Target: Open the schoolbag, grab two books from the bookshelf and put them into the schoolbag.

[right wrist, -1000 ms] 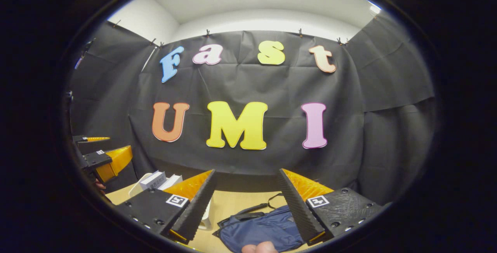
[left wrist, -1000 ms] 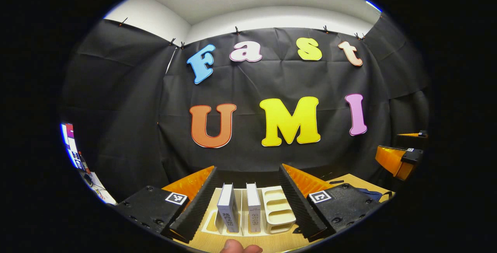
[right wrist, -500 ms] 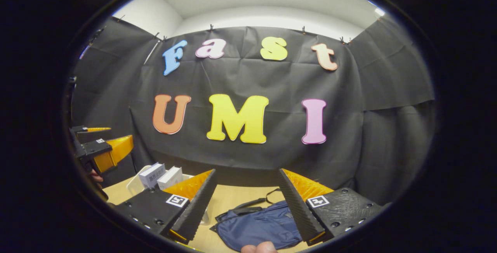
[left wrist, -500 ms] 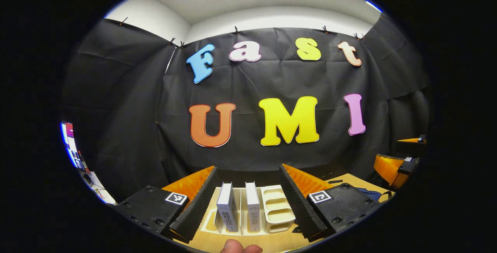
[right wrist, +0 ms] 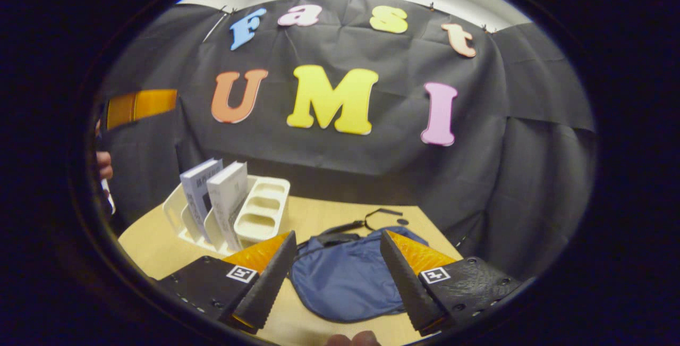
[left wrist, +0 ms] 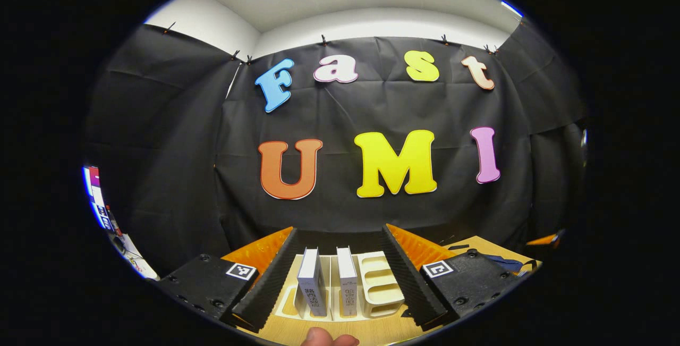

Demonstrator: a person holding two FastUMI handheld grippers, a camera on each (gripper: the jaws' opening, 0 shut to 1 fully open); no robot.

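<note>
Two white books [left wrist: 312, 285] [left wrist: 347, 284] stand upright, spines toward me, in a cream bookshelf rack [left wrist: 378, 283] on the wooden table. My left gripper [left wrist: 338, 234] hovers open above and in front of them, its fingers wide on either side. A dark blue schoolbag [right wrist: 348, 278] lies flat on the table with a black strap [right wrist: 366, 219] behind it. My right gripper [right wrist: 336, 239] hangs open above the bag, empty. In the right gripper view the books [right wrist: 228, 197] and rack [right wrist: 261, 217] stand left of the bag. The left gripper [right wrist: 139, 106] appears blurred at the far left of that view.
The wooden table [right wrist: 324, 214] ends at the black cloth wall behind and on the right. A person's hand [right wrist: 103, 164] is at the far left edge of the right gripper view. A fingertip [left wrist: 323, 337] is at the bottom of the left gripper view.
My right gripper has tilted down and moved over the schoolbag, bringing the whole bag and rack into view. My left gripper has barely moved. Both stay open.
</note>
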